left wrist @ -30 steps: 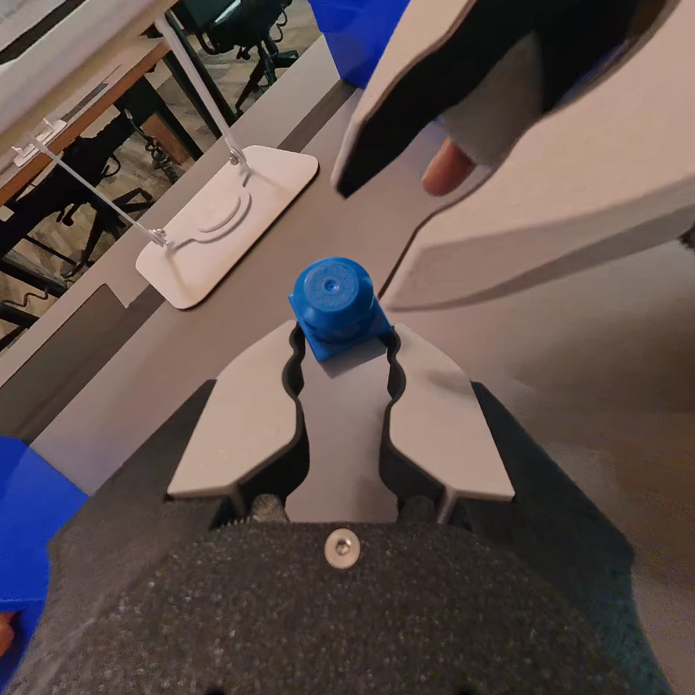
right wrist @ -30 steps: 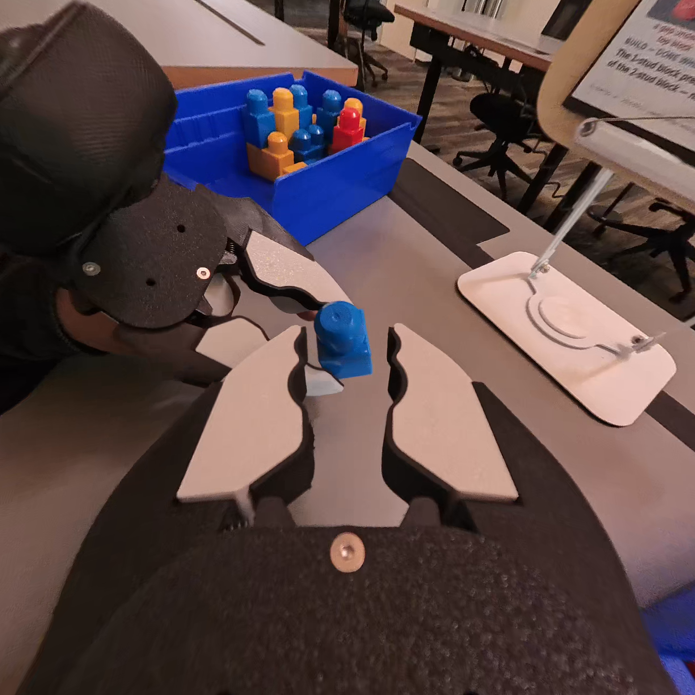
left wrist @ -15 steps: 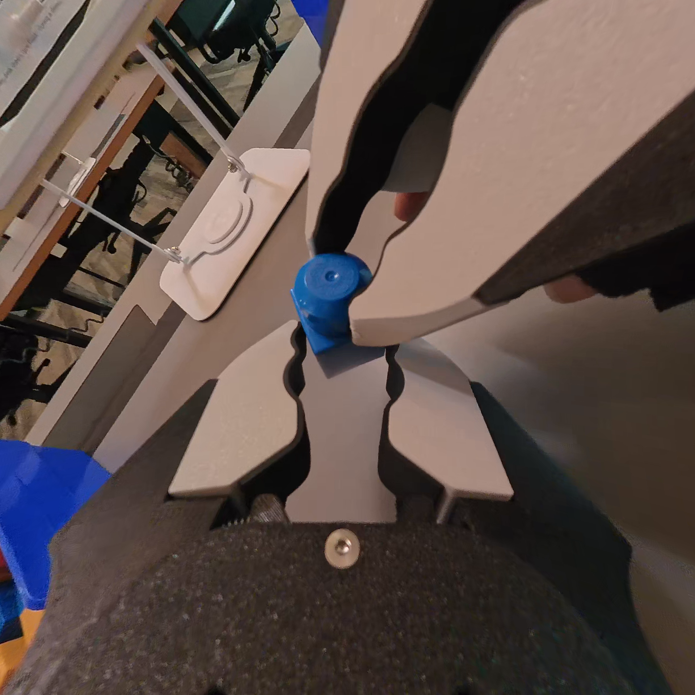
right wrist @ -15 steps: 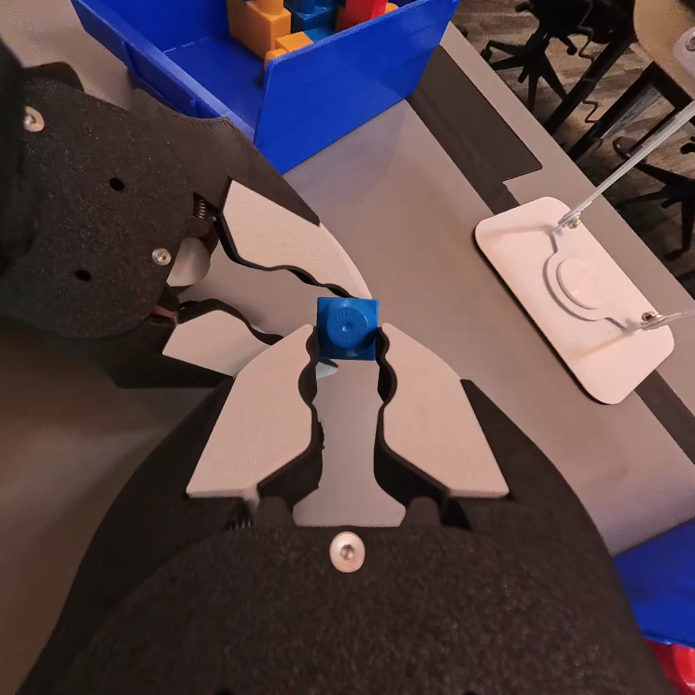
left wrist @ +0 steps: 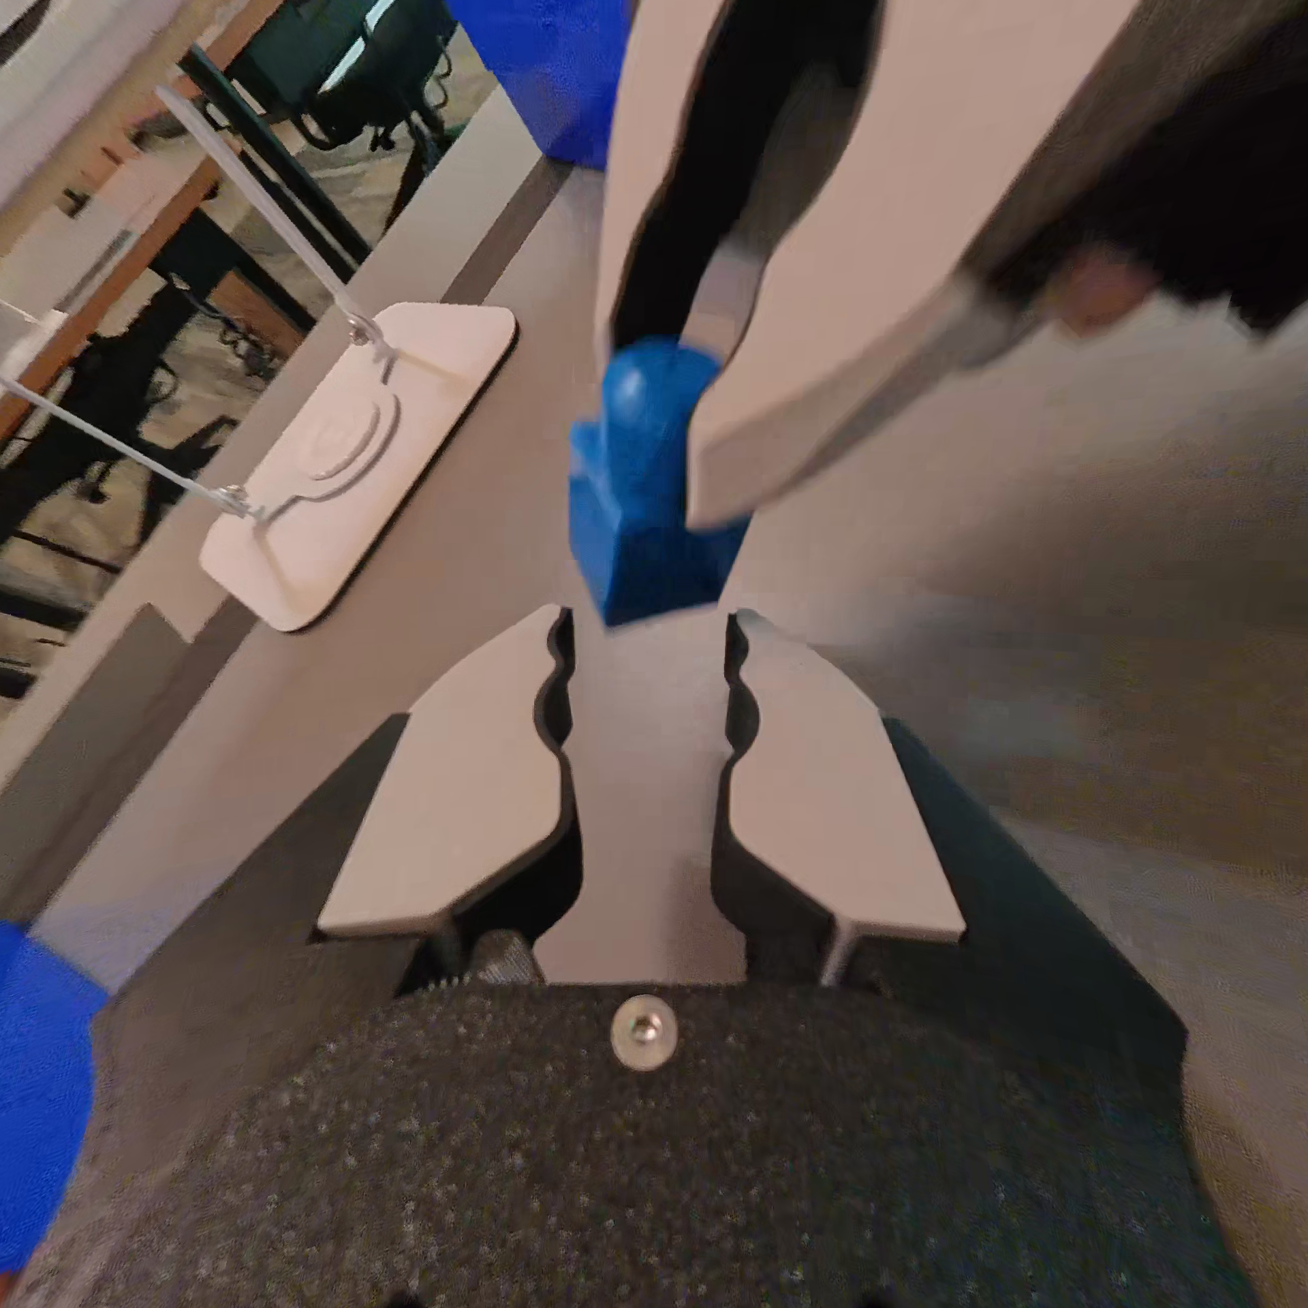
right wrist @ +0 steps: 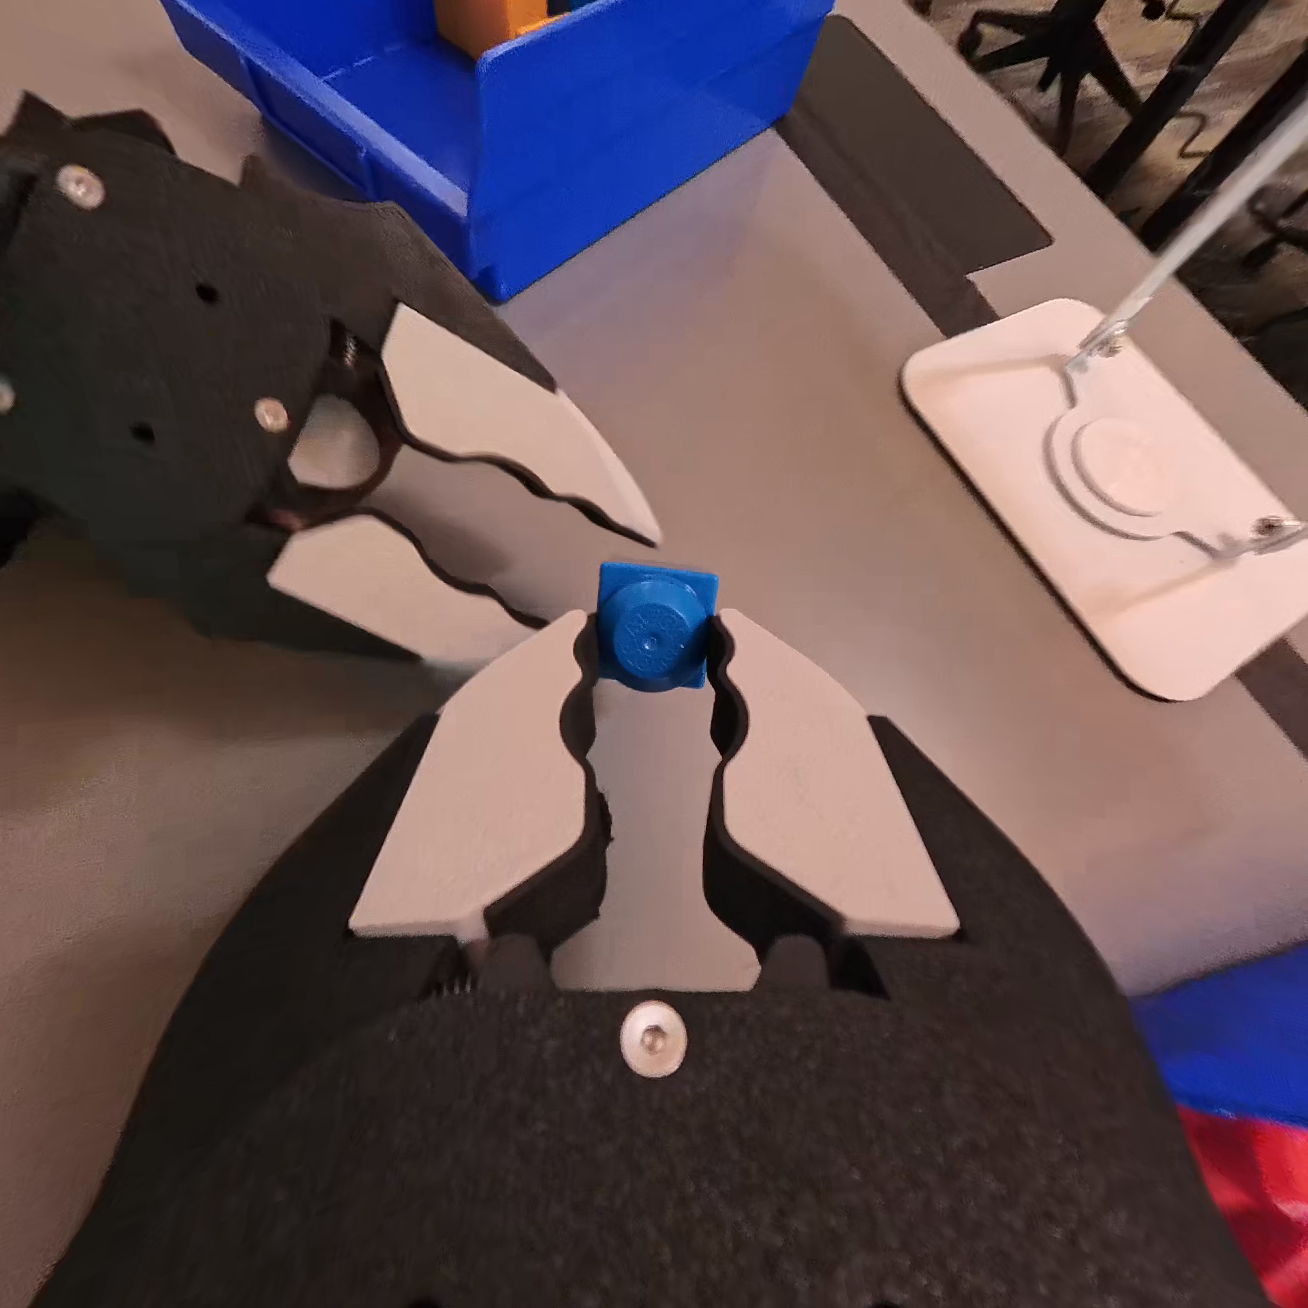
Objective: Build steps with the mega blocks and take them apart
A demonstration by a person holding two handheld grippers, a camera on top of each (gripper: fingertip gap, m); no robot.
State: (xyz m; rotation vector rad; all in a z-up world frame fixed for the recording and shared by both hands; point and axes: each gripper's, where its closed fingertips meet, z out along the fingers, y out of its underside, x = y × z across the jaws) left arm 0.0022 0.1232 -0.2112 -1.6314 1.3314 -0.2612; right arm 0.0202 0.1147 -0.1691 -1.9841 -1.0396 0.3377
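Note:
A blue one-stud mega block (right wrist: pixel 651 637) sits between the tips of my right gripper (right wrist: pixel 651 623), which is shut on its stud. In the left wrist view the block (left wrist: pixel 637 559) hangs tilted from the right gripper (left wrist: pixel 662 425), which comes down from above. My left gripper (left wrist: pixel 647 623) is open and empty, its tips just short of the block. It also shows in the right wrist view (right wrist: pixel 598 580), at the left, jaws apart. I cannot tell if the block touches the grey table (right wrist: pixel 778 425).
A blue bin (right wrist: pixel 601 141) with an orange block (right wrist: pixel 488 21) stands at the back; it also shows in the left wrist view (left wrist: pixel 552 71). A white stand base (right wrist: pixel 1118 495) with thin rods lies to the right near the table edge. Blue and red shapes (right wrist: pixel 1246 1104) sit at bottom right.
My right gripper came over the block and shut on its stud. My left gripper, which held the block's base, opened and drew back from it.

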